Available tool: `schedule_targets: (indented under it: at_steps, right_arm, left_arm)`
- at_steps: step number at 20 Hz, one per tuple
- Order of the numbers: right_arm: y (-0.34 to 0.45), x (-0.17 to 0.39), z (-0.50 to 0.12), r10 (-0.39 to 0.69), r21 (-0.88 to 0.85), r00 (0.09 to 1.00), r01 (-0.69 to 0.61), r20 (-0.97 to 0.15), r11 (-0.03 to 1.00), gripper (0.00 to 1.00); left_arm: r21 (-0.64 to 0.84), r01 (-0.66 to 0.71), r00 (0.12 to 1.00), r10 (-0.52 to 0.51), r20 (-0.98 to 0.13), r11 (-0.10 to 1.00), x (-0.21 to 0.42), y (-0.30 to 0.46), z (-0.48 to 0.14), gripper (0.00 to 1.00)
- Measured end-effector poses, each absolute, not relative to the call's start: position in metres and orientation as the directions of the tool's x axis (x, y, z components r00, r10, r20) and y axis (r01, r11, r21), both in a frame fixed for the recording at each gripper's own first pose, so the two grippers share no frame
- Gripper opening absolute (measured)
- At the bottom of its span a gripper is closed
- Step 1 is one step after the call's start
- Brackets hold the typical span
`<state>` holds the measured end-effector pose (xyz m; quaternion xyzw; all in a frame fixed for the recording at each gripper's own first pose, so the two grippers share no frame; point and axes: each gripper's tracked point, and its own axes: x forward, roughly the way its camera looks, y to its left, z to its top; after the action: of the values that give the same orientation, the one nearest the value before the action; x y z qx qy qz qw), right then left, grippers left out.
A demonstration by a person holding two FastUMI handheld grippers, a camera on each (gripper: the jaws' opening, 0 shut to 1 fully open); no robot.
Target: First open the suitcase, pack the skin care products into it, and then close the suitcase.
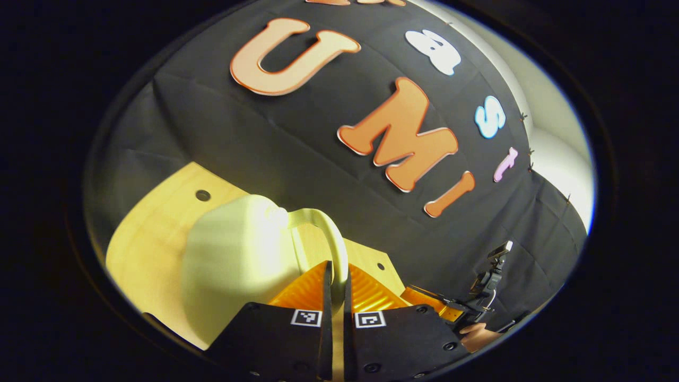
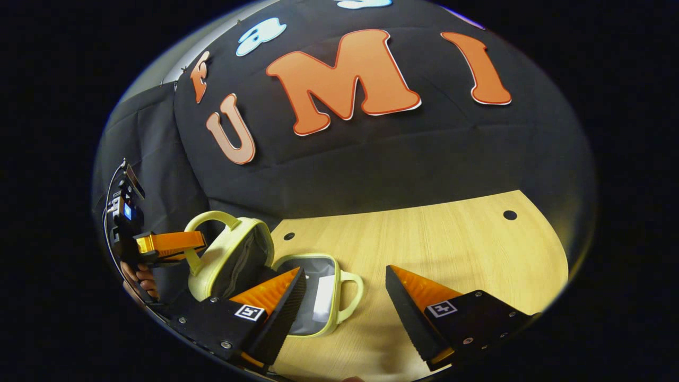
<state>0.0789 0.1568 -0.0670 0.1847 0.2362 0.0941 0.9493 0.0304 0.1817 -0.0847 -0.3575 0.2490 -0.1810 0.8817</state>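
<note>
Left gripper (image 1: 338, 297) pinches the suitcase (image 2: 276, 276) lid's handle (image 1: 331, 233); right gripper (image 2: 345, 302) gapes, seemingly touching nothing.

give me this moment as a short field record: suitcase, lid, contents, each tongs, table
suitcase: pale yellow suitcase, open on the wooden table
lid: lid raised, held by its handle
contents: a white item lies in the base
left tongs: left tongs shut on the lid's handle
right tongs: right tongs open, hovering in front of the base, holding nothing
</note>
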Motion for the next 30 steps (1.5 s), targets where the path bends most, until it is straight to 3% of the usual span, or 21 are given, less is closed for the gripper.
schedule_targets:
  at_steps: [9, 12, 20, 25, 26, 27, 28, 29, 30]
  right_arm:
    - [0.114, 0.068, -0.074, 0.169, 0.347, 0.898, -0.020, -0.405, 0.938, 0.96]
    - [0.109, 0.068, -0.076, 0.158, 0.350, 0.899, -0.005, -0.409, 0.937, 0.96]
    - [0.108, 0.062, -0.086, 0.163, 0.348, 0.889, -0.004, -0.428, 0.938, 0.96]
    - [0.098, 0.059, -0.083, 0.142, 0.335, 0.899, 0.006, -0.414, 0.942, 0.96]
    - [0.098, 0.059, -0.082, 0.141, 0.334, 0.902, 0.004, -0.408, 0.943, 0.95]
    - [0.096, 0.060, -0.081, 0.133, 0.328, 0.906, 0.008, -0.403, 0.945, 0.95]
    - [0.095, 0.059, -0.078, 0.129, 0.323, 0.910, 0.005, -0.394, 0.946, 0.95]
    - [0.094, 0.060, -0.076, 0.119, 0.312, 0.915, 0.007, -0.385, 0.950, 0.95]
    - [0.093, 0.060, -0.073, 0.114, 0.300, 0.921, 0.003, -0.373, 0.954, 0.95]
  left_arm:
    - [-0.750, 0.208, 0.630, -0.673, -0.389, 0.628, 0.032, 0.072, -0.149, 0.09]
    - [-0.702, 0.236, 0.569, -0.681, -0.461, 0.672, 0.024, 0.046, -0.174, 0.09]
    - [-0.474, 0.326, 0.445, -0.575, -0.687, 0.818, -0.008, 0.012, -0.240, 0.09]
    - [-0.350, 0.372, 0.483, -0.501, -0.718, 0.860, -0.016, 0.012, -0.243, 0.07]
    - [-0.334, 0.378, 0.492, -0.493, -0.717, 0.863, -0.014, 0.009, -0.241, 0.23]
    - [-0.302, 0.385, 0.513, -0.474, -0.716, 0.872, -0.013, 0.011, -0.240, 0.26]
    - [-0.256, 0.391, 0.557, -0.448, -0.699, 0.884, -0.008, 0.018, -0.233, 0.37]
    - [-0.224, 0.400, 0.598, -0.438, -0.672, 0.889, -0.004, 0.020, -0.225, 0.30]
    - [-0.196, 0.404, 0.639, -0.429, -0.638, 0.894, 0.000, 0.023, -0.212, 0.49]
